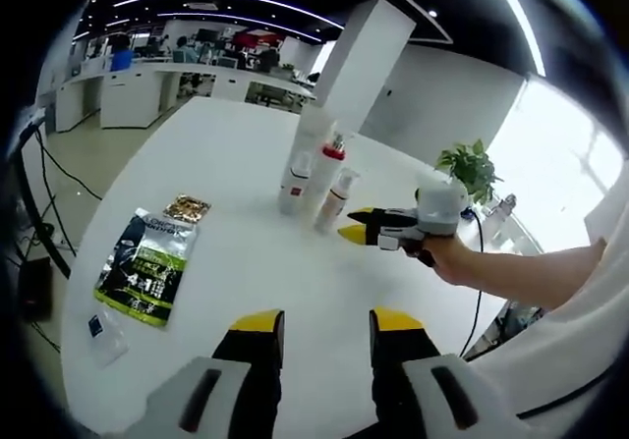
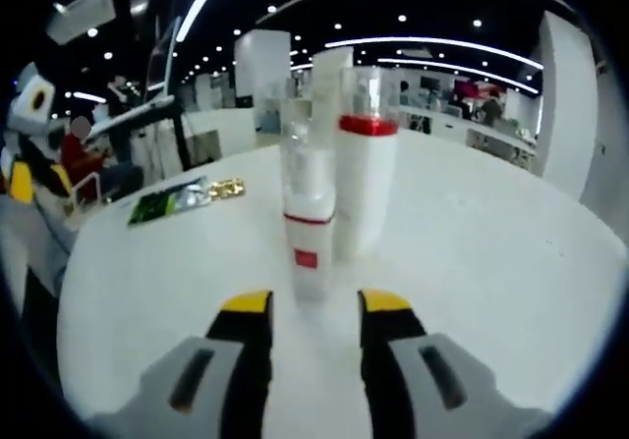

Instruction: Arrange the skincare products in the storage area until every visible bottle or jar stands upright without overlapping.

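Note:
Several skincare bottles stand upright in a tight group on the white table (image 1: 246,272). In the left gripper view these are a slim pump bottle (image 1: 334,199), a red-collared bottle (image 1: 325,167), a short white bottle (image 1: 295,185) and a tall white one (image 1: 313,128). My right gripper (image 1: 357,223), held in a hand, points at the pump bottle with its jaws open. In the right gripper view the slim red-banded bottle (image 2: 308,235) stands just beyond my open right gripper (image 2: 314,306), with the red-collared bottle (image 2: 366,189) behind it. My left gripper (image 1: 326,321) hangs open over bare table.
A green and black sachet (image 1: 147,267), a gold packet (image 1: 187,208) and a small clear packet (image 1: 103,331) lie at the table's left. The sachet (image 2: 167,203) and gold packet (image 2: 224,188) also appear in the right gripper view. A potted plant (image 1: 472,164) stands beyond the far edge.

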`<state>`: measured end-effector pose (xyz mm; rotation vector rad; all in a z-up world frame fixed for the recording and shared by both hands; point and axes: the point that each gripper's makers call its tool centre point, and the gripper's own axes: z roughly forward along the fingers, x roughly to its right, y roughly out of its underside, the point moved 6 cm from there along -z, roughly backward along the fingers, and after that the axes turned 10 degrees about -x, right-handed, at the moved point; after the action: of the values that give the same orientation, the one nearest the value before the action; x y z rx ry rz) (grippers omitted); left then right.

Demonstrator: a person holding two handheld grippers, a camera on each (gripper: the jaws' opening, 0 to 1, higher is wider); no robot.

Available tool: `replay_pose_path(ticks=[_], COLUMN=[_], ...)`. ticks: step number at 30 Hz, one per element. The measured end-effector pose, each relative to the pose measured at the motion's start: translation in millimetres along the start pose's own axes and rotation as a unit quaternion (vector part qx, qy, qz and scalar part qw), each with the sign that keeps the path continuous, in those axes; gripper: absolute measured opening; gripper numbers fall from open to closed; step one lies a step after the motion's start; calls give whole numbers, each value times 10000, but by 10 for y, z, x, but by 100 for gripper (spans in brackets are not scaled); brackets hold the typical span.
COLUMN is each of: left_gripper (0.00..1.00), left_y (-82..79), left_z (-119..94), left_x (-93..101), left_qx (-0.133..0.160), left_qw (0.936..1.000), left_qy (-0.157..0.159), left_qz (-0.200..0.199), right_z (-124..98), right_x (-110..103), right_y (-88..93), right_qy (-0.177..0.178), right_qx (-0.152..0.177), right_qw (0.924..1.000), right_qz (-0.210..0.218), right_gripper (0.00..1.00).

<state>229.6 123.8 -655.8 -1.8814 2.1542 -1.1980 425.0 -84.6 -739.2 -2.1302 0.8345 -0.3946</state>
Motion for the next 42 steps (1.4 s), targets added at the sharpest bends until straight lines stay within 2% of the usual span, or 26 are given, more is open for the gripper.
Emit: replay_pose_path(ticks=[5, 12, 24, 36, 42], left_gripper=[35, 35, 34, 34, 34], left_y=[29, 26, -10, -15, 2], left_z=[-23, -62, -79, -83, -61], left_x=[-11, -72, -149, -210, -191], left_qx=[17, 92, 199, 196, 170], left_qw=[10000, 9998, 9994, 9991, 9992], left_qy=[-22, -83, -150, -232, -218], left_qz=[-34, -124, -242, -288, -304], right_z=[57, 134, 290, 374, 386], right_x=[55, 113, 37, 77, 106], right_y=[-63, -124, -291, -309, -319], right_qy=[69, -3, -159, -94, -86], right_qx=[-121, -283, -297, -317, -338], right_qw=[9994, 9989, 9994, 9989, 9988], right_qz=[-315, -373, 11, 324, 331], right_gripper=[27, 25, 21, 21, 21])
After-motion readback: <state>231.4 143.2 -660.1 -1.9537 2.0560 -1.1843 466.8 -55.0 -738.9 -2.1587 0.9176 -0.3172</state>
